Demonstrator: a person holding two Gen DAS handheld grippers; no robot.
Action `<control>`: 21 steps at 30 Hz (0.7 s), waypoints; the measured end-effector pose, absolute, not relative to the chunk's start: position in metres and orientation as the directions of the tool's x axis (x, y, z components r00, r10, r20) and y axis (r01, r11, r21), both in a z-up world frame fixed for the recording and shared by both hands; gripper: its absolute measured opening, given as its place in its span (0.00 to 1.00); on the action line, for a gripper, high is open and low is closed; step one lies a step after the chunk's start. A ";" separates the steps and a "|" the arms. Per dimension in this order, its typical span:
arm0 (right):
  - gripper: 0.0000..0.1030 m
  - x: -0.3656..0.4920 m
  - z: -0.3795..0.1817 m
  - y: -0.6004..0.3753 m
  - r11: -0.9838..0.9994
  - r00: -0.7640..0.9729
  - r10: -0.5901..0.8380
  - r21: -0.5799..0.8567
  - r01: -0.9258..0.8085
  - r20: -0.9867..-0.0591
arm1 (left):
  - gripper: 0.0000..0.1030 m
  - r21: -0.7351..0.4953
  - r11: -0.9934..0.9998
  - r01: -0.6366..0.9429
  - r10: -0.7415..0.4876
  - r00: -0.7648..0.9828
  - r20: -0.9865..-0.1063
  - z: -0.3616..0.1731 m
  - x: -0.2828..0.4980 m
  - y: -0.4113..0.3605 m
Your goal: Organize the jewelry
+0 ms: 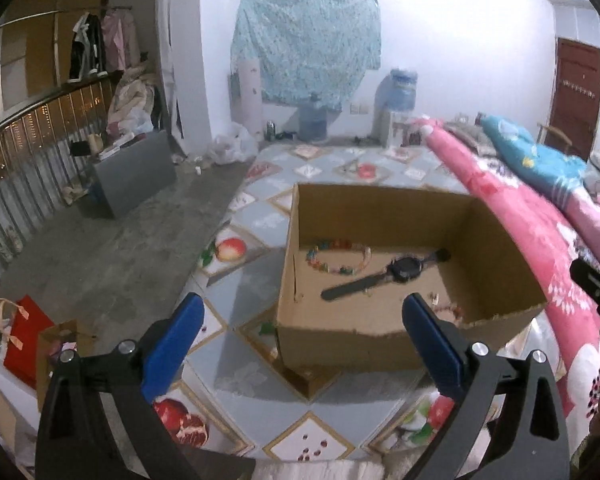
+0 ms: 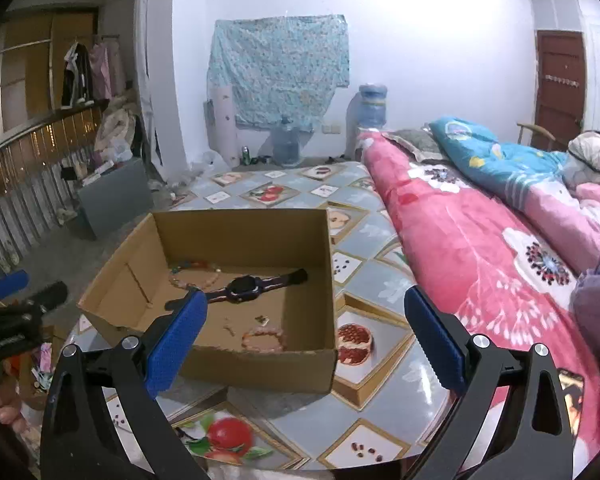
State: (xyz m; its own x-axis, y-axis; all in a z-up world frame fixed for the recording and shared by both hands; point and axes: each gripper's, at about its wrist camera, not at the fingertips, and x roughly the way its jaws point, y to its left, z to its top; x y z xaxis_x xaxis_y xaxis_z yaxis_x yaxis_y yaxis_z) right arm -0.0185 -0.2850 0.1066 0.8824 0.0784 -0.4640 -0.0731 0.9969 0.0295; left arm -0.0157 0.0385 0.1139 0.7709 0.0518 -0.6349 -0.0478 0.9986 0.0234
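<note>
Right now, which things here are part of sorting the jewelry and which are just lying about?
Job: cardboard box, watch, colourful bead bracelet, pink bead bracelet.
Lying about: pink floral quilt, blue blanket, water jugs, red gift bag.

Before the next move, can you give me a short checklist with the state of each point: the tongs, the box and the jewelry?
1. Left tongs open and empty: ok.
2. Right tongs open and empty: ok.
3. Box upright on the mat, top open: ok.
4. Watch lies flat inside the box: ok.
5. Bead necklace and pink bracelet inside the box: ok.
6. No jewelry left outside the box: cannot tell; the mat's fruit print could hide small pieces.
</note>
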 end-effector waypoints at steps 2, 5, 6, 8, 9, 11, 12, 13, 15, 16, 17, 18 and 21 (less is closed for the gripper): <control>0.92 -0.019 0.100 -0.283 0.995 0.873 0.096 0.041 -0.087 -0.479 | 0.95 0.021 0.998 -0.059 0.058 0.753 -0.655 0.106 -0.015 0.036; 0.92 -0.013 0.084 -0.278 0.995 0.831 0.099 0.053 -0.083 -0.547 | 0.95 -0.007 0.997 -0.073 0.046 0.700 -0.712 0.091 -0.011 0.030; 0.92 -0.008 0.075 -0.275 0.994 0.805 0.108 0.062 -0.089 -0.583 | 0.95 -0.010 0.997 -0.076 0.044 0.679 -0.733 0.085 -0.009 0.027; 0.92 -0.004 0.063 -0.269 0.993 0.768 0.119 0.065 -0.100 -0.629 | 0.95 0.010 0.997 -0.077 0.058 0.639 -0.767 0.074 -0.007 0.019; 0.92 0.000 0.057 -0.265 0.992 0.746 0.123 0.063 -0.108 -0.654 | 0.95 0.025 0.997 -0.068 0.062 0.621 -0.781 0.069 -0.006 0.014; 0.92 0.001 0.050 -0.258 0.991 0.724 0.128 0.058 -0.121 -0.677 | 0.95 0.045 0.998 -0.054 0.068 0.600 -0.797 0.064 -0.005 0.008; 0.92 0.004 0.048 -0.254 0.990 0.714 0.132 0.057 -0.128 -0.688 | 0.95 0.056 0.997 -0.046 0.072 0.592 -0.803 0.061 -0.004 0.005; 0.92 0.002 0.047 -0.253 0.989 0.709 0.135 0.055 -0.134 -0.692 | 0.95 0.062 0.997 -0.043 0.076 0.588 -0.805 0.060 -0.003 0.003; 0.92 0.004 0.046 -0.247 0.989 0.703 0.133 0.043 -0.145 -0.699 | 0.95 0.068 0.997 -0.037 0.076 0.585 -0.808 0.058 -0.002 0.001; 0.92 0.003 0.046 -0.245 0.989 0.703 0.130 0.037 -0.146 -0.699 | 0.94 0.069 0.997 -0.034 0.076 0.584 -0.809 0.057 0.000 0.001; 0.92 0.003 0.045 -0.244 0.989 0.703 0.126 0.033 -0.145 -0.700 | 0.94 0.077 0.996 -0.040 0.086 0.584 -0.807 0.057 0.002 0.001; 0.92 0.004 0.045 -0.243 0.989 0.702 0.125 0.032 -0.144 -0.701 | 0.94 0.076 0.996 -0.041 0.085 0.585 -0.806 0.057 0.003 0.002; 0.92 0.005 0.043 -0.241 0.990 0.695 0.120 0.034 -0.136 -0.709 | 0.94 0.075 0.996 -0.039 0.083 0.586 -0.806 0.057 0.005 0.002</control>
State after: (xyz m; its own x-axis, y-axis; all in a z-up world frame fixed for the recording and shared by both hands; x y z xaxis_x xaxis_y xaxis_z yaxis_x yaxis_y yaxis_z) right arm 0.0048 -0.2414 0.0428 0.6946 0.1200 -0.7093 -0.1363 0.9901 0.0341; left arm 0.0046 0.0025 0.0573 0.5862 0.0834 -0.8059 -0.0392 0.9964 0.0746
